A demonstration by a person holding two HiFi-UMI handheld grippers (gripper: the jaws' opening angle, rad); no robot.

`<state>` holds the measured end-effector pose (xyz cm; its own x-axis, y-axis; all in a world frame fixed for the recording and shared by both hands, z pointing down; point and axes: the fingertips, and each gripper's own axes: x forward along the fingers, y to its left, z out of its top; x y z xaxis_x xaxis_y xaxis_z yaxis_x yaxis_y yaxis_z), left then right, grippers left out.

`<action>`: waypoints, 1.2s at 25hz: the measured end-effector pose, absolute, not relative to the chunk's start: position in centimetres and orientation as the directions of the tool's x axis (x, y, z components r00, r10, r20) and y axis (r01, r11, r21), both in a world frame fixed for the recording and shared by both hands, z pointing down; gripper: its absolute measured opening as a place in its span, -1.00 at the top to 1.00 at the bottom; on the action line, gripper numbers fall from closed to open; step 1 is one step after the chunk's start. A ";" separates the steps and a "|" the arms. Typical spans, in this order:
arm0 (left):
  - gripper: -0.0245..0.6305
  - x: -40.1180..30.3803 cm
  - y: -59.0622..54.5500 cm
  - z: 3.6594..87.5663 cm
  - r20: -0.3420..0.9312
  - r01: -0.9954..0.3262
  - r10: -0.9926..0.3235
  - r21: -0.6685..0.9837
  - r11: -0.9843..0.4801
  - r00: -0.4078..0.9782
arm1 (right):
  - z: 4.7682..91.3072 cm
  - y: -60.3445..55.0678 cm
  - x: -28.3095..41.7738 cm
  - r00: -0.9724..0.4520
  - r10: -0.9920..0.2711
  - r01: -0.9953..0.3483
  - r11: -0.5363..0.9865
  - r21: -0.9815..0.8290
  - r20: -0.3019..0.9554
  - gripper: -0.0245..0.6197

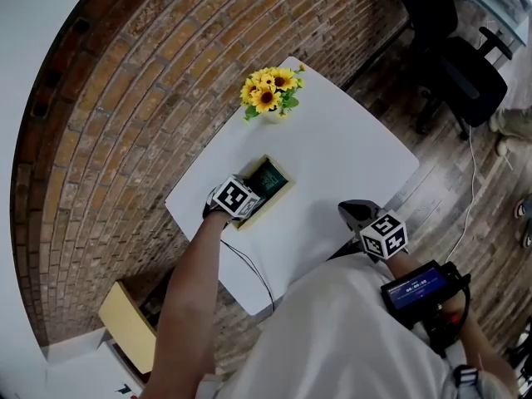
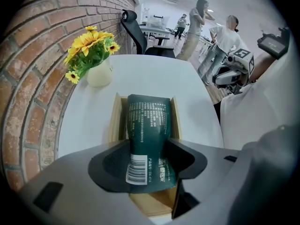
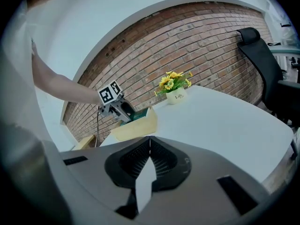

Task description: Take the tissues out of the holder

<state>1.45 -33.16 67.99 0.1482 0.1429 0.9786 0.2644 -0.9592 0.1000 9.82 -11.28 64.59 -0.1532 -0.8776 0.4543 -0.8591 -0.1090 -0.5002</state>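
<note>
A dark green tissue pack (image 2: pixel 147 125) lies in a shallow wooden holder (image 2: pixel 115 121) on the white table (image 1: pixel 332 156). My left gripper (image 2: pixel 147 165) is shut on the pack's near end, the one with the barcode, and both pads touch its sides. That end sits raised above the holder's floor. In the head view the left gripper (image 1: pixel 253 194) is over the holder (image 1: pixel 264 209), with the pack (image 1: pixel 268 178) showing beyond it. My right gripper (image 3: pixel 150 142) is shut on nothing and hangs by the table's near right edge (image 1: pixel 353 212), away from the holder (image 3: pixel 136 125).
A pot of yellow flowers (image 1: pixel 270 90) stands at the table's far end by the brick wall. A black office chair (image 1: pixel 465 73) is on the floor to the right. People stand in the room beyond the table (image 2: pixel 201 27). A cable runs from the left gripper over the table's edge.
</note>
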 end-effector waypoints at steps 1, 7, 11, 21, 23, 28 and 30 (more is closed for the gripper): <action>0.16 1.4 -33.1 67.9 0.978 0.260 0.135 0.091 -0.961 0.159 | 64.6 -11.2 9.8 -0.152 -0.878 -0.859 -0.110 -0.500 0.454 0.90; 0.22 0.3 -32.9 67.3 0.971 0.235 0.037 -0.020 -0.972 0.235 | 64.1 -11.3 9.6 -0.157 -0.881 -0.862 -0.099 -0.497 0.447 0.90; 0.22 -0.7 -33.5 65.6 0.962 0.217 -0.021 -0.082 -0.973 0.271 | 63.9 -11.2 9.0 -0.172 -0.879 -0.865 -0.082 -0.494 0.446 0.90; 0.22 -2.4 -34.1 61.4 0.915 0.112 -0.126 -0.182 -0.977 0.383 | 63.5 -13.5 7.1 -0.229 -0.871 -0.878 -0.008 -0.478 0.436 0.90; 0.22 -3.0 -33.7 60.3 0.903 0.085 -0.147 -0.197 -0.977 0.403 | 63.2 -13.4 6.4 -0.244 -0.866 -0.880 0.010 -0.474 0.436 0.90; 0.22 -4.5 -33.6 58.0 0.866 -0.002 -0.195 -0.219 -0.976 0.461 | 62.9 -13.2 5.3 -0.275 -0.856 -0.882 0.043 -0.469 0.438 0.90; 0.22 -5.2 -33.5 57.0 0.853 -0.036 -0.215 -0.225 -0.974 0.476 | 63.0 -13.3 4.7 -0.290 -0.851 -0.880 0.058 -0.471 0.438 0.90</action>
